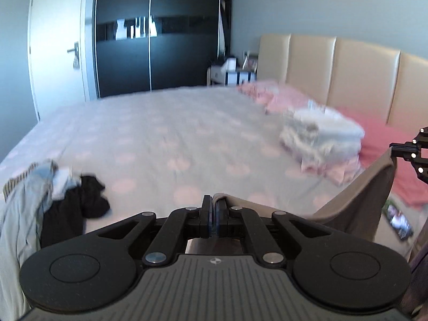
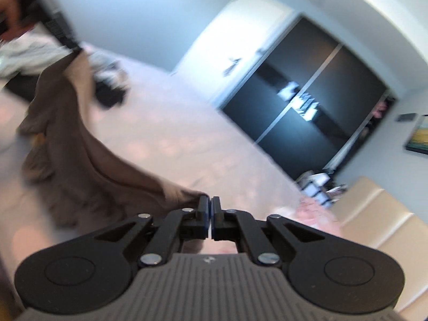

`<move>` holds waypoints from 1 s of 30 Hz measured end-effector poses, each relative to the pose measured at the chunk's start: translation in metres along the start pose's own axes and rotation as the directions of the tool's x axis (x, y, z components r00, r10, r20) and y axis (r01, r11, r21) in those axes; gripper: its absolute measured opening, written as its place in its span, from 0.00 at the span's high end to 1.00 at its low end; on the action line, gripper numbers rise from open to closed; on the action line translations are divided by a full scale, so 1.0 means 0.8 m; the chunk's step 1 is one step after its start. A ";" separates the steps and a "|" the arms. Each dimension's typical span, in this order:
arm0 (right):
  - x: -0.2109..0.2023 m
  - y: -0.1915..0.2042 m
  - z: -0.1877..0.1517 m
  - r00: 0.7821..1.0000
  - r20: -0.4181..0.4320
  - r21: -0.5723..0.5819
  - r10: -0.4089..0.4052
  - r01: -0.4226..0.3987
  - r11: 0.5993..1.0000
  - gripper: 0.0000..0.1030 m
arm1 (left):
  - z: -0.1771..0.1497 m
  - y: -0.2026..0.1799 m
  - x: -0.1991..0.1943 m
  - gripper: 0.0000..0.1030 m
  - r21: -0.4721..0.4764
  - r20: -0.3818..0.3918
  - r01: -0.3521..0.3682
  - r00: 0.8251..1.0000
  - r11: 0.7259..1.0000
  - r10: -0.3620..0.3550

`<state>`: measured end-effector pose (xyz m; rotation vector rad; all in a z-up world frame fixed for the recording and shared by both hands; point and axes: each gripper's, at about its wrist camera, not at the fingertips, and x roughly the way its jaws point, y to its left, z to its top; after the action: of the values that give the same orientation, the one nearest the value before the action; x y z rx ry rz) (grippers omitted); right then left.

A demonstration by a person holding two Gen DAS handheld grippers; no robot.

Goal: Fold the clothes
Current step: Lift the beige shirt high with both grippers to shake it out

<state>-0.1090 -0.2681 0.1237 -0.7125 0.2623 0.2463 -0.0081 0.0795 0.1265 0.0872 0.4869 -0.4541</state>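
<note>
Bedroom walls in pale blue-grey frame a wide bed (image 1: 160, 133) covered in a light sheet with faint pink dots, backed by a cream padded headboard (image 1: 334, 72). Behind it stand a dark sliding-door wardrobe (image 1: 155, 34) and a white door (image 1: 56, 50).

Stretched between the two tools is a brown garment (image 2: 80, 144). The left tool (image 1: 213, 208) has its jaws closed on one edge of the cloth, which runs off to the right and rises to the right tool (image 1: 396, 151) at the frame's edge. In the right wrist view the right tool (image 2: 210, 208) is likewise pinched shut, the cloth's corner caught at its tip, and the rest of the garment hangs in a long sagging sweep above the bed up to the left tool (image 2: 72, 44) at upper left.

On the bed near the headboard sits a stack of folded pale clothes (image 1: 321, 136), with pink pillows (image 1: 275, 96) behind it. At the bed's left edge lies a heap of unfolded clothes (image 1: 53, 195) in light blue, white and black. Both views are blurred.
</note>
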 end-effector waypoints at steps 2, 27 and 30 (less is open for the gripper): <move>-0.009 -0.031 0.019 0.999 0.018 0.020 -0.029 0.029 0.999 0.98 | 0.024 -0.008 -0.016 0.99 0.019 0.054 0.008 0.998 1.000 -0.009; -0.175 -0.152 0.200 0.787 0.429 0.201 -0.444 0.396 0.896 0.99 | 0.199 -0.082 -0.230 1.00 0.081 0.657 -0.006 0.752 0.997 -0.048; -0.173 -0.143 0.209 0.818 0.432 0.187 -0.380 0.331 0.925 0.99 | 0.208 -0.073 -0.247 1.00 0.047 0.695 -0.057 0.719 0.997 0.008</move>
<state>-0.1779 -0.2578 0.3591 -0.5661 -0.3160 0.0362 -0.1174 0.0751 0.3681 -0.0177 -0.2835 -0.4321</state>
